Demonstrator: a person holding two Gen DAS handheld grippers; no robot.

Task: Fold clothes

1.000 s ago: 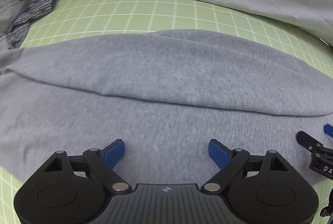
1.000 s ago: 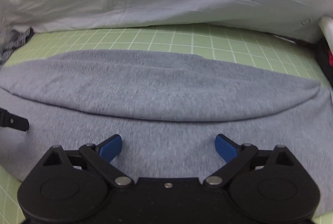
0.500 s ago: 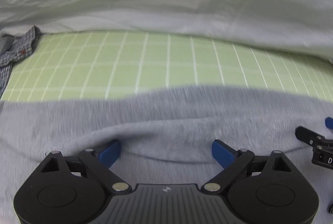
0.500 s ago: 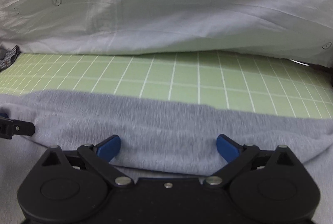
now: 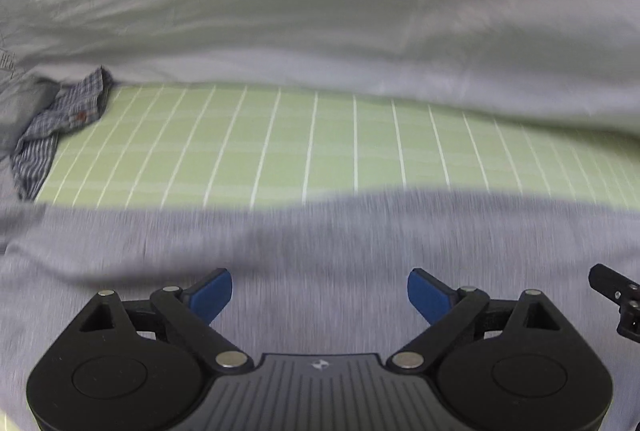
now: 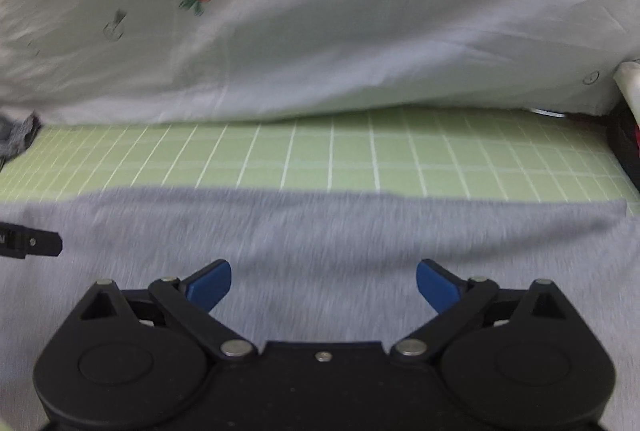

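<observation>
Honestly, the grey garment [image 5: 320, 243] is lying flat on the green grid mat [image 5: 320, 143], looking soft and floppy, so both left gripper [image 5: 319, 291] and right gripper [image 6: 323, 285], gaping wide and holding nothing, are probably wanting its near edge.

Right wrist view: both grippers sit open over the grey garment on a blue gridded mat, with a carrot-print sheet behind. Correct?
Not quite. The mat is light green with white grid lines, not blue, as the right wrist view shows. The rest holds: the right gripper and left gripper are open over the grey garment, with the carrot-print sheet behind.
</observation>
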